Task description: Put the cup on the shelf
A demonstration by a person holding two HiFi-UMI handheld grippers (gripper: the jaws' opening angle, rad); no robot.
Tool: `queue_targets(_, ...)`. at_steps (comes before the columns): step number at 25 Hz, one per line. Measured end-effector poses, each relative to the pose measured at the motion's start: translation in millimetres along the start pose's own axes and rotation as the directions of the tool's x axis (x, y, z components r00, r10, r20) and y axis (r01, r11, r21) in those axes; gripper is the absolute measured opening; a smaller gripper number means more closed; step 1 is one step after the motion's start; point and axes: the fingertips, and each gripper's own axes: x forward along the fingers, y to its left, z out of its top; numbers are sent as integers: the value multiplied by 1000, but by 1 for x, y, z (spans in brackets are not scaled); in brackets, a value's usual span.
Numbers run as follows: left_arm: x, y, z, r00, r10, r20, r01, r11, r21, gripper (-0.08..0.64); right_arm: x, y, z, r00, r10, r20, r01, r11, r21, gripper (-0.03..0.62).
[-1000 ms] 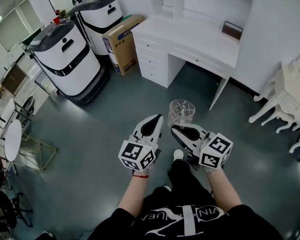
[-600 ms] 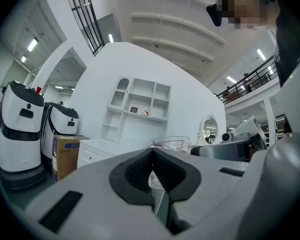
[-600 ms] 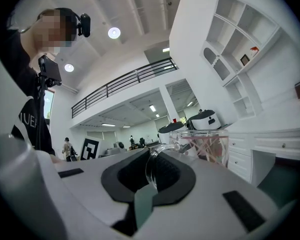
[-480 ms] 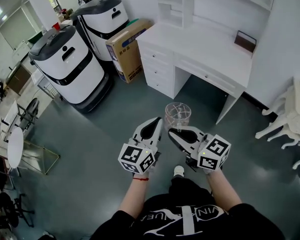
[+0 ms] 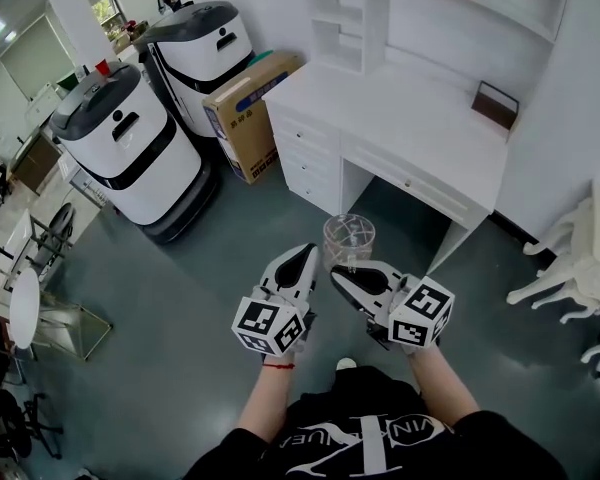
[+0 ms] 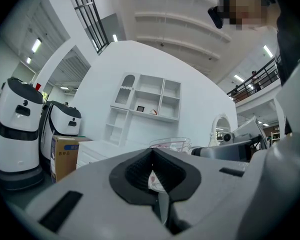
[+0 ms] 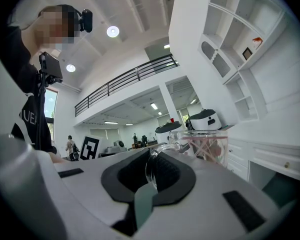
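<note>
Nearest, the person's forearms reach out over the dark grey floor, one hand-held gripper in each hand. The left hand-held gripper has its jaws pressed together with nothing between them. Just to its right, the right hand-held gripper is closed on the curved glass handle of the cup. The cup is clear and upright, and it is held in the air just beyond the jaw tips, above the floor and on the near side of the table. Farther off stands the white table with drawers on its left side and a small dark box near its right end. The white shelf rises from the far edge of the table, well apart from the cup. To the left of the table a cardboard box leans beside two white-and-black robot units. At the right edge, white chairs are partly in view.
</note>
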Motion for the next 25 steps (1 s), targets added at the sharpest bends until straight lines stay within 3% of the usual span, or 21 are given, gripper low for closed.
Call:
queue_targets(15, 72, 10, -7, 1000, -4, -22, 4, 1000, -11, 6, -6, -68, 17, 1000, -10, 21, 10, 1000, 13, 14)
queue_targets(25, 136, 75, 3, 999, -33, -23, 32, 999, -21, 6, 48, -137, 37, 999, -33, 22, 33, 999, 9, 14)
